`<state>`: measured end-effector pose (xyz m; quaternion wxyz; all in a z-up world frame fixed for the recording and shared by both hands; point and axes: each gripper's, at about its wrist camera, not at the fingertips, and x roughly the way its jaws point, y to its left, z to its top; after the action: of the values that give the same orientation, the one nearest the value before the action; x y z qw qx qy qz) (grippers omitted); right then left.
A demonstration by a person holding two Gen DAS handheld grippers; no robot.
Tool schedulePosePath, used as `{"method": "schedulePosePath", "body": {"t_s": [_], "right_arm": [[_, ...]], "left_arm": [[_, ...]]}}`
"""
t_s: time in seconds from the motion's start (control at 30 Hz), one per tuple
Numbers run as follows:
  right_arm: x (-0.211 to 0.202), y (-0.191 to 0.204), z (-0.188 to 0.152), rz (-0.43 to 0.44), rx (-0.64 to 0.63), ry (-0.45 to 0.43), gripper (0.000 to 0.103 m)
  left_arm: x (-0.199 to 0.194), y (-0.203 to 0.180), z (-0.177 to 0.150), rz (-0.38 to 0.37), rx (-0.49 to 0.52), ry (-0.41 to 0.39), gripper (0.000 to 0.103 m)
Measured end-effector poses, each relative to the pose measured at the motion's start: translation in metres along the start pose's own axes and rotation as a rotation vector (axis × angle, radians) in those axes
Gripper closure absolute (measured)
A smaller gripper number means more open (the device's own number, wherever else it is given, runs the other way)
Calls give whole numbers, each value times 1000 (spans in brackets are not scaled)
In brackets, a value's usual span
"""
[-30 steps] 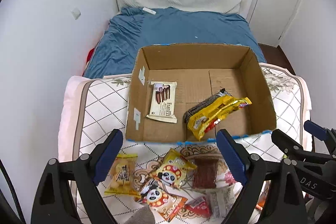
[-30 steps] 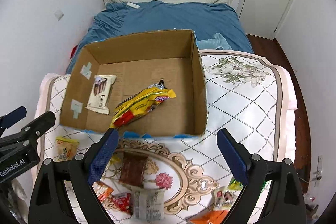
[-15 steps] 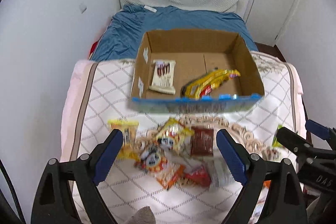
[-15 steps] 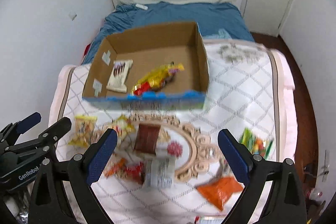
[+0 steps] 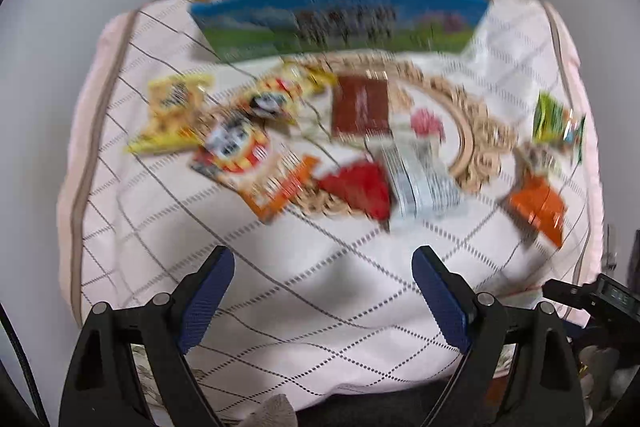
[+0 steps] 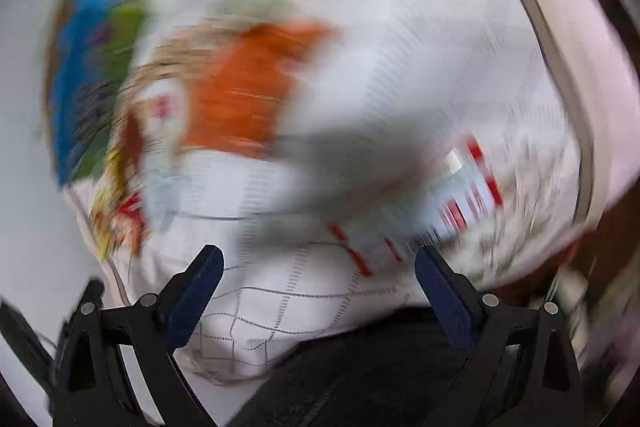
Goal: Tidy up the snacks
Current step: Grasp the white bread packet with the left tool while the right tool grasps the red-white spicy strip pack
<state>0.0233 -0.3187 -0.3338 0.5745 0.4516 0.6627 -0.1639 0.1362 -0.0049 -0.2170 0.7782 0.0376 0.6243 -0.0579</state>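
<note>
While both views blur, left tool (image 5: 322,269) spread, empty — snack packets (image 5: 352,183) scattered on quilt (image 5: 280,291), box (image 5: 340,23) at 12 o'clock; right tool (image 6: 318,267) spread, orange packet (image 6: 248,87) at 11 o'clock.

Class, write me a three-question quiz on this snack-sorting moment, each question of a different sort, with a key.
1. True or false: the left gripper is holding a snack packet.
2. Multiple choice: where is the brown packet? A) inside the cardboard box B) on the quilted cover, in front of the box C) between the right gripper's jaws
3. Fill in: both grippers' jaws stand ____ with nothing between them.

Key: 1 false; 2 B; 3 open. The right wrist view is badly blurred, but its jaws show clearly apart.
</note>
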Motion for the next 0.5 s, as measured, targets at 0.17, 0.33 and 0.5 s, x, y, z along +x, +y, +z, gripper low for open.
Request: {"method": "schedulePosePath", "body": {"t_s": [0.17, 0.33, 0.5], "right_arm": [[48, -57, 6, 69, 259, 26, 5], [73, -77, 9, 139, 392, 17, 7], [64, -64, 11, 89, 309, -32, 38]], "left_arm": [[26, -18, -6, 18, 42, 50, 12], [36, -25, -4, 48, 63, 64, 12], [35, -24, 3, 53, 55, 64, 12]]}}
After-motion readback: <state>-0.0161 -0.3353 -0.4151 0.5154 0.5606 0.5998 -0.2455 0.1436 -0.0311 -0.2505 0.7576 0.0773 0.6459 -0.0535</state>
